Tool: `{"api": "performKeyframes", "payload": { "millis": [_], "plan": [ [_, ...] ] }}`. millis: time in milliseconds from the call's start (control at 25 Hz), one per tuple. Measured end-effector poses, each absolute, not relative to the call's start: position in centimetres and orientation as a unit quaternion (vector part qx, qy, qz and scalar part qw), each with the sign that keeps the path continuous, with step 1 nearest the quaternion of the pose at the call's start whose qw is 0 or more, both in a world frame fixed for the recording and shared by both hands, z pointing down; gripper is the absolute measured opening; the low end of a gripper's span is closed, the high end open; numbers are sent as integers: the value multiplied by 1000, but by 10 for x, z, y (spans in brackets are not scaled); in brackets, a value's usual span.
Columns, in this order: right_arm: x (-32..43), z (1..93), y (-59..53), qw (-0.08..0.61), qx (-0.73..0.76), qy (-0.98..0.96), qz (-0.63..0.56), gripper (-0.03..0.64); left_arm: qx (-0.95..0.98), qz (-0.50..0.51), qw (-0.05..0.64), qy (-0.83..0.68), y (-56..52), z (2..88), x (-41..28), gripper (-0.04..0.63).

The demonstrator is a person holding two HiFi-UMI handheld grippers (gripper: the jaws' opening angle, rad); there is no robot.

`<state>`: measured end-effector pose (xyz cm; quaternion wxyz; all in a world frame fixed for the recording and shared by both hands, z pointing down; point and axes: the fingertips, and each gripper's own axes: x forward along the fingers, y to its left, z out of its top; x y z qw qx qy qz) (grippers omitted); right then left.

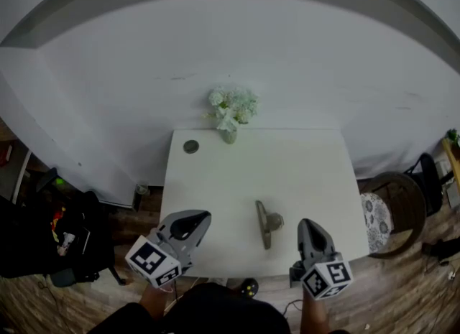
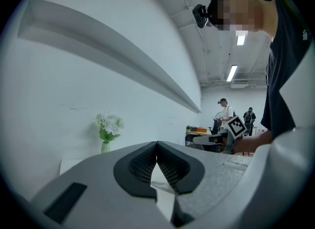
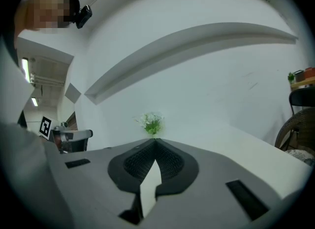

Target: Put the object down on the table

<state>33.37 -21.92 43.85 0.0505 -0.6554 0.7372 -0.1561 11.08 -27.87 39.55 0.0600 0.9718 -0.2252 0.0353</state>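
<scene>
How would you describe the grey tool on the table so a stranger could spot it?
Find the white table against the white wall. Near its near edge, about the middle, lies a grey tool, a long bar with a knob on one side. It lies alone; the flowers and dark disc sit at the far edge.

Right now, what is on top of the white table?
A grey object lies near the front, a flower vase stands at the far edge, a dark round disc to its left. The left gripper and right gripper cover parts of the near edge of the table.
</scene>
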Motion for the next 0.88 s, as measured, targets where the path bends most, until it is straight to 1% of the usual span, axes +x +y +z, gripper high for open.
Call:
{"api": "performKeyframes", "payload": {
  "millis": [880],
  "plan": [
    [311, 430, -214, 39, -649, 746, -147, -3, 971, 34, 68, -228, -274, 401, 94, 0]
  ]
}}
